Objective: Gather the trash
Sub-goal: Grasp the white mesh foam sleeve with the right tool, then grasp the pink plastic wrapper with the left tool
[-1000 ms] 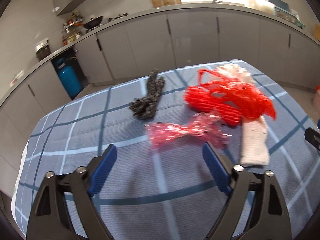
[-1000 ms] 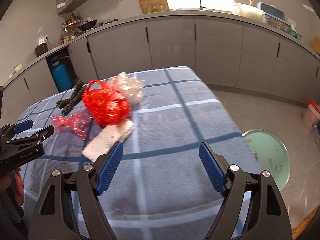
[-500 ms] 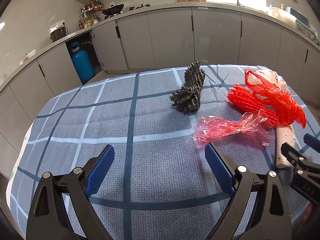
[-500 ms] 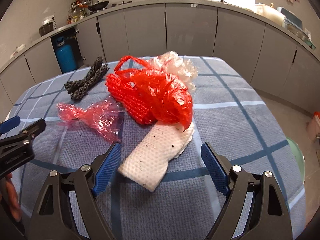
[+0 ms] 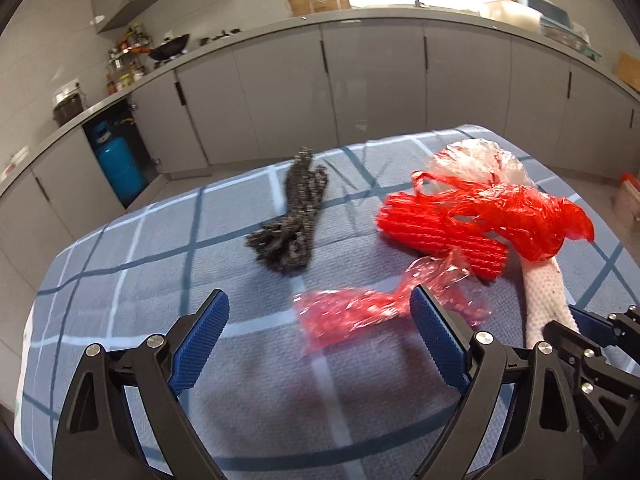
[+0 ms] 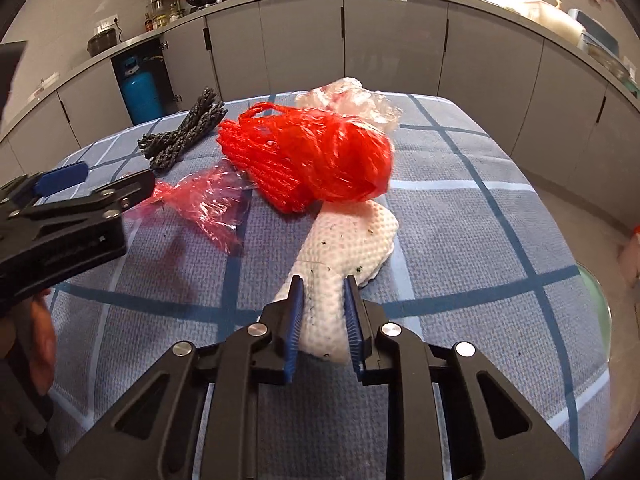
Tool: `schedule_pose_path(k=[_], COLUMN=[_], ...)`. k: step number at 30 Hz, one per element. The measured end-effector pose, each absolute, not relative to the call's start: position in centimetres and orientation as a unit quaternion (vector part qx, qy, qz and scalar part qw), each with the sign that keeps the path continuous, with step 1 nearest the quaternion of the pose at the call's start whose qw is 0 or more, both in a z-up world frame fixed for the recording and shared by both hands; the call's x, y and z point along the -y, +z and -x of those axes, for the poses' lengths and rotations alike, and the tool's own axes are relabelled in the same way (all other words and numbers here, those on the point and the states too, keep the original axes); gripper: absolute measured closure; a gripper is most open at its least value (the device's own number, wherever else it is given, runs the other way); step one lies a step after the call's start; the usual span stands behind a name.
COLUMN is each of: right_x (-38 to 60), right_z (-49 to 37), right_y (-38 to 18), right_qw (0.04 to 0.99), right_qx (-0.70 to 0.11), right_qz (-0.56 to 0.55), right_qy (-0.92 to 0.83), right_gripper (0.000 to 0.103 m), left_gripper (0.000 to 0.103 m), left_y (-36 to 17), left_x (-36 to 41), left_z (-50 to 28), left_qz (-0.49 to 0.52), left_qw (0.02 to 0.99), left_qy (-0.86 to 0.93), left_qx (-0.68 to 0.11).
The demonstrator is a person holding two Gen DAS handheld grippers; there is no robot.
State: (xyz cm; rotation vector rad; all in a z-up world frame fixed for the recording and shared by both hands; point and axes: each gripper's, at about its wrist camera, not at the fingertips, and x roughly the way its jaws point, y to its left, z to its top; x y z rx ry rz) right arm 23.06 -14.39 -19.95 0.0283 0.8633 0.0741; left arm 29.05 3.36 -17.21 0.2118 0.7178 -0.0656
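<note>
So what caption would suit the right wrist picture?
Right claw pinching a dirty white paper towel beside red netting on a blue checked tablecloth.

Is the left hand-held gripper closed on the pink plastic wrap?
No: the left hand-held gripper stands wide open, its pads clear of the pink plastic wrap.

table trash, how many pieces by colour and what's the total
red: 2, the red net bag and the pink-red plastic wrap
white: 1, the white paper towel, with the right gripper shut on its near end
clear: 1, the clear plastic bag
dark grey: 1, the dark grey bundle
total: 5
</note>
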Motion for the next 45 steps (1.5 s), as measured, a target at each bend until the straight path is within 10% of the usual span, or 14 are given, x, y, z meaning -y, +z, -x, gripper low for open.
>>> schedule_pose_path(k=[18,22,25,29,34,38,45], right_x=[16.1,16.0,15.9,16.0,16.2,16.3,18.1], right_z=[-22.0,-21.9,-21.6,-21.3,-20.6,-19.4,-17.8], right_y=[-20.2,-20.1,-20.1,-20.1,-19.7,-19.0,-18.2], right_qw=[0.911,0.912,0.913,0.913,0.915,0.918,0.923], right_qx=[-0.41,-0.408,-0.406,-0.405,-0.402,-0.394,-0.384], right_qz=[-0.025,-0.022,-0.02,-0.021,-0.02,-0.011,-0.009], right_qy=[0.038,0.039,0.039,0.039,0.041,0.045,0.03], right_gripper=[0.081,0.082,0.084,0.085,0.087,0.088,0.088], left_gripper=[0.028,0.042,0.09,0.1,0.099,0.039,0.019], left_y=[-19.2,-19.4,-20.1,-20.6,-20.0,-18.6,-15.9], left_x=[-1.8,-1.7,-1.5,-1.5,-1.9,-2.4,-1.3], left_z=[-29.6,-29.1,-29.1,-28.7,-28.1,-27.6,-26.5], left_qz=[-0.096,-0.092,-0.086,-0.09,-0.082,-0.078,-0.079], left_qw=[0.915,0.912,0.901,0.897,0.9,0.911,0.928], left_qy=[-0.071,-0.08,-0.094,-0.097,-0.092,-0.077,-0.066], left_qx=[-0.386,-0.392,-0.416,-0.421,-0.418,-0.398,-0.359])
